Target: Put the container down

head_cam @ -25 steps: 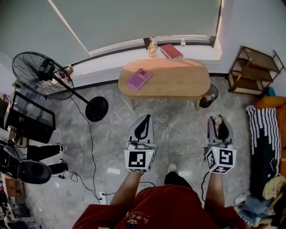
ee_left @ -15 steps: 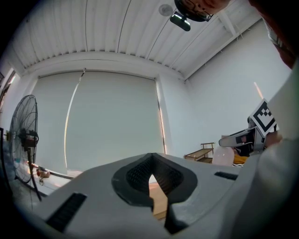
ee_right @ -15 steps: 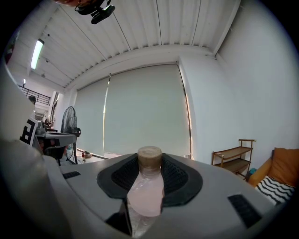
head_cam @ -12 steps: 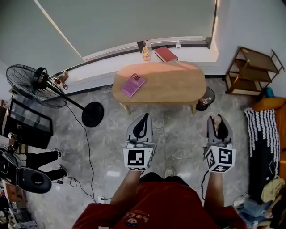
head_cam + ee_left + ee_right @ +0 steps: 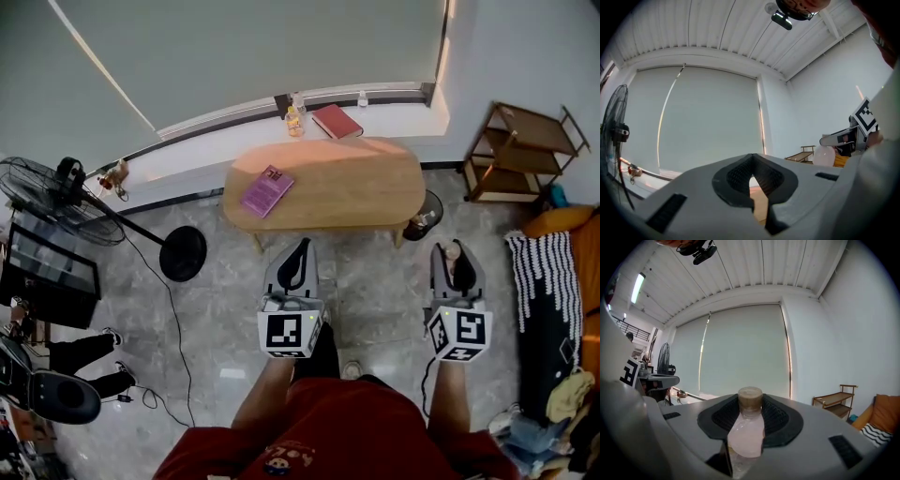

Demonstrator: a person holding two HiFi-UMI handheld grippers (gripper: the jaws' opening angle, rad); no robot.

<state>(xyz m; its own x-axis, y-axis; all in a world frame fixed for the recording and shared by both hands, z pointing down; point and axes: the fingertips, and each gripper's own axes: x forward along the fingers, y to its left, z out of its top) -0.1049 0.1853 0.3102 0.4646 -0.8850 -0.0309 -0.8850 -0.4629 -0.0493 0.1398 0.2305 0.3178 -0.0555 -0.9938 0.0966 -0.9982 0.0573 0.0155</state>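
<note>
Since the earlier frame the oval wooden tabletop has been brought nearer in the head view and the standing fan has slid toward the left edge, so the table is judged to be under approach across the grey marbled floor. The container, a small pale bottle with a brown cap, is gripped upright between the jaws of the right hand-held gripper, above the floor and well short of the tabletop. The left hand-held gripper is carried beside it, jaws brought together with nothing between them. The step would be done best if the bottle were kept upright, carried over the bare right half of the tabletop, away from the purple book, lowered until its base is seated, and only then released. A red book lies on the far window ledge, a dark bin stands by the table's right end, and a wooden rack is set against the right wall.
</note>
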